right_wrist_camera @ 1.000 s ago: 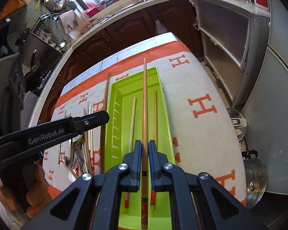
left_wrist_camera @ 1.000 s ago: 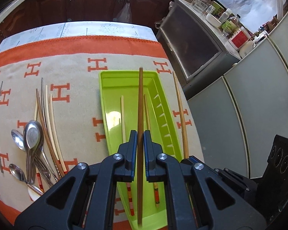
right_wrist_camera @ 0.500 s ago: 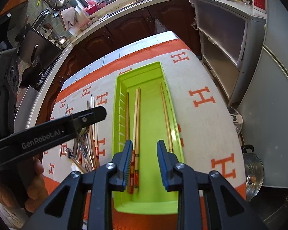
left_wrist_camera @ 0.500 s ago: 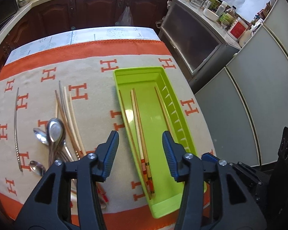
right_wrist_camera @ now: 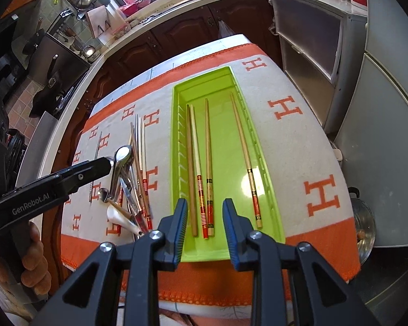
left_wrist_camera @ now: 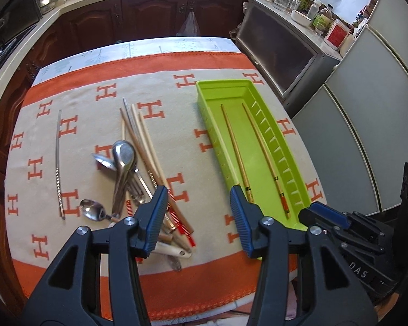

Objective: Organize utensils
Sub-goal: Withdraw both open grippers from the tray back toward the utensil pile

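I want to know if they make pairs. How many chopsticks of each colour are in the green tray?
Dark brown chopstick: 1
Light chopsticks with red ends: 3
Total in the green tray: 4

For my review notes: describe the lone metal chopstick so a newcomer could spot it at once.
Start at the green tray on the orange-bordered cloth, then look past the utensil pile beside it. The metal chopstick lies alone on the pile's far side, touching nothing: thin, silver, ridged toward its near end, unlike the wooden ones.
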`<state>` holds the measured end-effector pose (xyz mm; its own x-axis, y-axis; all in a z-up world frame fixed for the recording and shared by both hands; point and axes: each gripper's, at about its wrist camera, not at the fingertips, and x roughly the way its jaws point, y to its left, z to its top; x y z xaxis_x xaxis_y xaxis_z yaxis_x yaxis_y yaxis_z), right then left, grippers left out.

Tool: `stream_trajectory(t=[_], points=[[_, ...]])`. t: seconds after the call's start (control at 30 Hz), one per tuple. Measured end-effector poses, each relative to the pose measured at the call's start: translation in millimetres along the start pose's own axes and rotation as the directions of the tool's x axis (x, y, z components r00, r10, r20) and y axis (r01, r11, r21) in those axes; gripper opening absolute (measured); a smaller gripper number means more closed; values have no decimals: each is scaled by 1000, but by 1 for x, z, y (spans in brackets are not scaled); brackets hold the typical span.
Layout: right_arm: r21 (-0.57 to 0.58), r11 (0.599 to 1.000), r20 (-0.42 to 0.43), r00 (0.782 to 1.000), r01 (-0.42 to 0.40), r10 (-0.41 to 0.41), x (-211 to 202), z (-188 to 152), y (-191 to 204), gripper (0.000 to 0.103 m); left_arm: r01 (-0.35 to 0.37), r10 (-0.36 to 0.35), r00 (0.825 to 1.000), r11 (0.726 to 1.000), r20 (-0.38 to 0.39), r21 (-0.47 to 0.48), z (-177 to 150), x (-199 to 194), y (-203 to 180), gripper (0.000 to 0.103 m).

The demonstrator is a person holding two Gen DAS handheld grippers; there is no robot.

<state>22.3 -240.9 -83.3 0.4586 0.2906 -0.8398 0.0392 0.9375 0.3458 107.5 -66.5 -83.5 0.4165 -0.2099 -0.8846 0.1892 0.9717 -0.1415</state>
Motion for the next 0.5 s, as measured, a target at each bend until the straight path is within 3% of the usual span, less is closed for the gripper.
stream_trajectory(t=[0.23,0.5], points=[[-70,997,4,1000,-15,16,-6,-6,32,27,-41,43,997,999,66,-23,-14,-32,33,44],[-196,977,-72,995,-86,74,18,-7,92,27,-134,148,980,985,136,-104,-27,-69,97,44]])
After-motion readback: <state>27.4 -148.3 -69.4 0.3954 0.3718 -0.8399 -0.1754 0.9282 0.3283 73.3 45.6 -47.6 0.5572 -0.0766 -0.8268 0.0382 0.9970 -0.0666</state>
